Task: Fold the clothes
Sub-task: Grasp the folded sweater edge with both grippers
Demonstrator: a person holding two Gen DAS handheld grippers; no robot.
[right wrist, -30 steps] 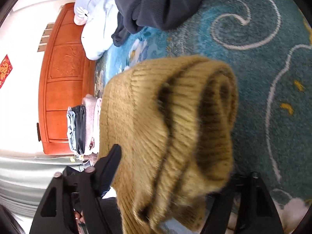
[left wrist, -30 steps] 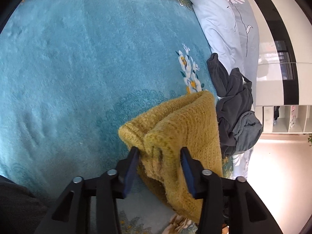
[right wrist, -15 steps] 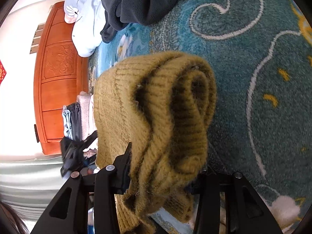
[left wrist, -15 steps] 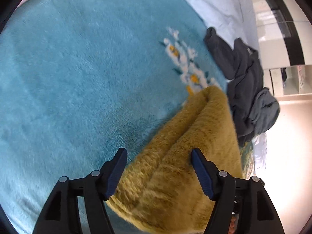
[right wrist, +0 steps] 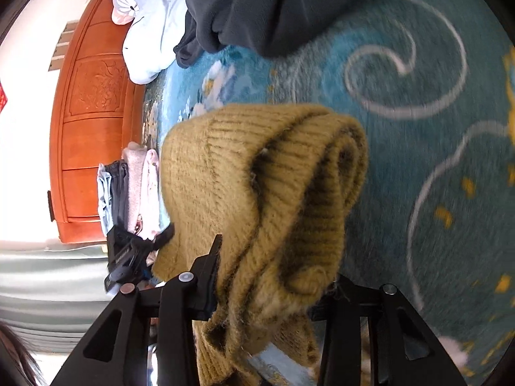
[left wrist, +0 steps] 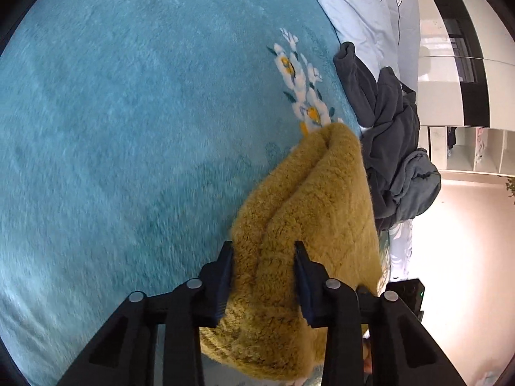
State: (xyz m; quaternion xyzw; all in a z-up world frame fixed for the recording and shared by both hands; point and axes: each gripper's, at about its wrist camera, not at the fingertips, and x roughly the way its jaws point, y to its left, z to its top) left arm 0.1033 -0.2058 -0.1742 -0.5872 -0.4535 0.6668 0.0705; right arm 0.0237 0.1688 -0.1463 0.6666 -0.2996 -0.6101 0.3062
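Closest to me, my left gripper (left wrist: 263,273) pinches a thick fold of the mustard knit sweater (left wrist: 309,212) between its two blue-padded fingers (left wrist: 225,276); the fabric fills the gap and bulges out to both sides. My right gripper (right wrist: 270,276) is clamped on the same sweater (right wrist: 257,173). Its left finger (right wrist: 209,270) presses into the ribbed knit, while the other finger is buried under a hanging roll of cloth, so I see only its black arm.

The sweater is bunched in several layers between the two grippers. From the left wrist view it rises away from the fingers in a folded ridge over the teal blanket (left wrist: 128,112). From the right wrist view its ribbed hem curls into a loose roll, and some fabric droops below the fingers.

Just beyond the sweater's far tip in the left view, white and yellow flowers (left wrist: 302,90) are printed on the blanket. Beside them lies a crumpled dark grey garment (left wrist: 392,148), touching or nearly touching the sweater's right edge. Past that is pale blue bedding (left wrist: 363,13).

In the right view, the other gripper's black body (right wrist: 128,251) shows at the sweater's left edge. Behind it sits a stack of folded clothes (right wrist: 128,186) in pink, dark and light blue, against an orange wooden headboard (right wrist: 87,112).
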